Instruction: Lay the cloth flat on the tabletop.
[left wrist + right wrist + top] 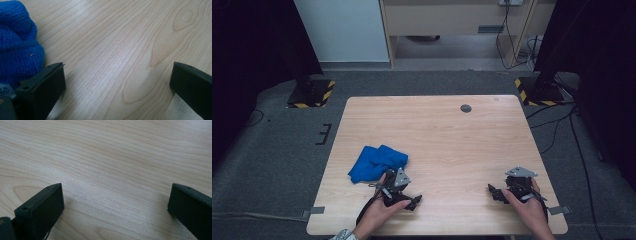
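Your left tool [412, 201] sits low at the lower left of the high view, jaws spread wide, nothing between them. In the left gripper view, bare wood grain runs between the two black jaws, and the blue cloth [17, 42] bulges in at the upper left, just beside the left-hand jaw; whether it touches that jaw can't be told.

Your right tool [493, 191] rests at the lower right of the high view, jaws likewise standing apart and empty. The right gripper view shows plain worktop [112, 157] between them.

The blue cloth lies crumpled in a loose heap at left of centre in the high view, just above your left hand [379, 212], well apart from the right tool.

Judgement: work on the cloth looks barely begun. No grip taken, no edge lifted, heap not spread or folded. Left to do: close on the cloth, likely left tool first since it is nearest, then bring the right across.
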### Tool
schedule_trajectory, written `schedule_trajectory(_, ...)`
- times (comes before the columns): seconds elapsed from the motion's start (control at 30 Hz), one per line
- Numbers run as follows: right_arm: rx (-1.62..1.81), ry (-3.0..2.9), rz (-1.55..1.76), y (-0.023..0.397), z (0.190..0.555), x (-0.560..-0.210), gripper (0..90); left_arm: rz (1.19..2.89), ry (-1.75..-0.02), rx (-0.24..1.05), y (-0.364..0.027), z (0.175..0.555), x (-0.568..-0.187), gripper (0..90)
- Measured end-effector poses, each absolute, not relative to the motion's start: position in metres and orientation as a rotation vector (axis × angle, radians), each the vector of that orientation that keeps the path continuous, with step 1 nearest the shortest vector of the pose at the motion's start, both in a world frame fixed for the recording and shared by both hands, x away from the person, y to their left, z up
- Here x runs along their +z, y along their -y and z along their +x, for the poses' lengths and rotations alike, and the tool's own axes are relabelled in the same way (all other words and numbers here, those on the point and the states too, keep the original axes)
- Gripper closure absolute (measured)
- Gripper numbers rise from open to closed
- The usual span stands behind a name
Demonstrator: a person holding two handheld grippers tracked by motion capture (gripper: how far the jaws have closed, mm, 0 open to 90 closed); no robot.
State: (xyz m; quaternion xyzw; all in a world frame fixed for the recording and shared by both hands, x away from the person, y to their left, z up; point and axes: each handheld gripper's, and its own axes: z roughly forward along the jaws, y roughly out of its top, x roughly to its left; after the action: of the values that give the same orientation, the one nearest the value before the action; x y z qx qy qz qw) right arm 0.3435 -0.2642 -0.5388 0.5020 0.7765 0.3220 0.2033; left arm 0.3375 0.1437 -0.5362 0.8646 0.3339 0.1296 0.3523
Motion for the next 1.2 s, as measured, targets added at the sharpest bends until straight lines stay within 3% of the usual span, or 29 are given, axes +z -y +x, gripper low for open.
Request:
schedule_trajectory(0.13, 0.899, -2.169, 1.401, 0.264, 0.344, -0.539, 0.7, 2.22, -0.874, 0.316, -0.147, 0.338, -0.531, 5.0)
schedule_trajectory(0.53, 0.899, -2.17, 1.4, 0.264, 0.344, -0.539, 0.7, 2.107, -0.859, 0.379, -0.164, 0.339, -0.507, 5.9)
schedule_trajectory(1.2, 0.899, -2.17, 1.4, 0.264, 0.344, -0.539, 0.7, 2.101, -0.844, 0.406, -0.175, 0.34, -0.492, 7.2)
